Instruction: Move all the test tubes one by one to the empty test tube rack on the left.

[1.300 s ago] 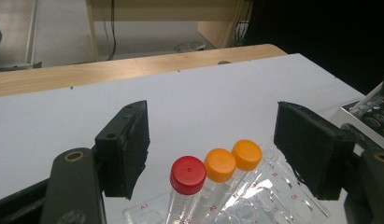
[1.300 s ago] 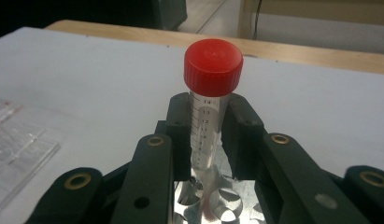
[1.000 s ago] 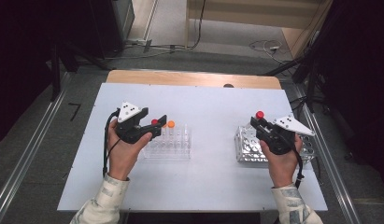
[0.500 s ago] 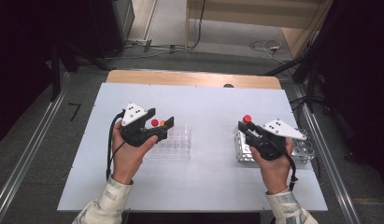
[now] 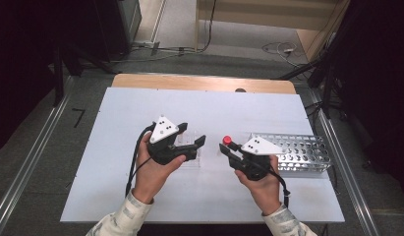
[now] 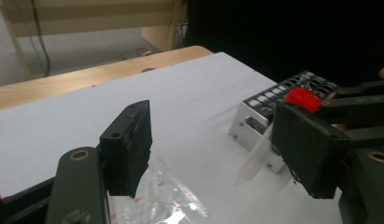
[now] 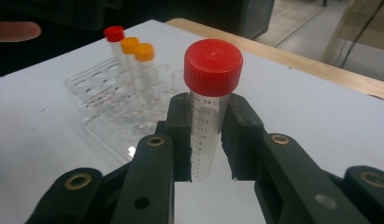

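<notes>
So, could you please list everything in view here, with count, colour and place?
red-capped tube: one, clear with red cap, clamped upright in the right gripper.
tubes in the clear rack: three, one red cap, two orange caps, standing in a row.
clear rack: one, transparent plastic, on the table under the left gripper.
metal rack: one, silver, perforated, on the table at the right, no tubes visible in it.
table: one, white top with a wooden far edge.
left gripper: black, jaws open with nothing between them; they have just been closing a little.
right gripper: black, shut on the red-capped tube.
hands: two, light sleeves, at the near edge.
</notes>
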Motion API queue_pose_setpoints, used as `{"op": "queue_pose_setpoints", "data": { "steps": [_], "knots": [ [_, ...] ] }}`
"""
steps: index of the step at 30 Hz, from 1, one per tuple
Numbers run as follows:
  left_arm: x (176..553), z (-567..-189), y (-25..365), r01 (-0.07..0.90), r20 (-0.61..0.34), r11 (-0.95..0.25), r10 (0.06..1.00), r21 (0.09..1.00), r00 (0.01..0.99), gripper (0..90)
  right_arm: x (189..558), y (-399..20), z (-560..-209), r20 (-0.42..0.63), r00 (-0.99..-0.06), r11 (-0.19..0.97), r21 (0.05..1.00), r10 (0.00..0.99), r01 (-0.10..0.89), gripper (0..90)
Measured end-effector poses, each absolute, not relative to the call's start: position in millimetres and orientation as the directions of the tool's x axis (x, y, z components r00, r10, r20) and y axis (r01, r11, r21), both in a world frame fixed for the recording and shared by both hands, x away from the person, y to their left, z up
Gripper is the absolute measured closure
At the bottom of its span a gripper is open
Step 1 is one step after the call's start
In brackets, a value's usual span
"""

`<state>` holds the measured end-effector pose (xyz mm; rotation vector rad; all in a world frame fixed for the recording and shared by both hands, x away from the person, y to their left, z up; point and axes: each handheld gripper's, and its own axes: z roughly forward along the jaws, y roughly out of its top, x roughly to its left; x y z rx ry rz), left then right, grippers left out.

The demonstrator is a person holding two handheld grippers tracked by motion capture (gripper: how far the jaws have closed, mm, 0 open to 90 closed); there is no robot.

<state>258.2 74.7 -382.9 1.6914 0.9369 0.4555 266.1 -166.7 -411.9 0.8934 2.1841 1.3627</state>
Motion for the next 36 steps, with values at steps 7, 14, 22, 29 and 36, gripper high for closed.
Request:
{"op": "queue_pose_setpoints", "data": {
  "steps": [7,14,22,29,36],
  "knots": [
    [251.6,-384.3,59.2,0.34,-0.142,-0.124,0.738,0.932,0.66,38.4,262.0,-152.6,-418.7,0.001,-0.741,0.341,0.887,0.671,0.311,71.0],
    [249.7,-388.7,49.6,0.337,-0.131,-0.149,0.721,0.93,0.68,43.3,260.6,-147.2,-419.2,-0.001,-0.75,0.349,0.886,0.661,0.307,71.0],
    [249.0,-391.1,46.4,0.322,-0.104,-0.178,0.712,0.93,0.695,55.9,259.0,-144.4,-418.3,-0.001,-0.759,0.349,0.888,0.651,0.299,71.0],
    [248.3,-394.2,41.6,0.322,-0.092,-0.205,0.698,0.924,0.71,63.6,257.4,-141.7,-418.5,0.001,-0.765,0.353,0.887,0.645,0.299,71.0],
    [248.7,-396.7,40.7,0.33,-0.09,-0.217,0.7,0.919,0.709,69.6,256.8,-141.3,-418.9,0.007,-0.765,0.355,0.883,0.644,0.306,71.0]
  ]
}}
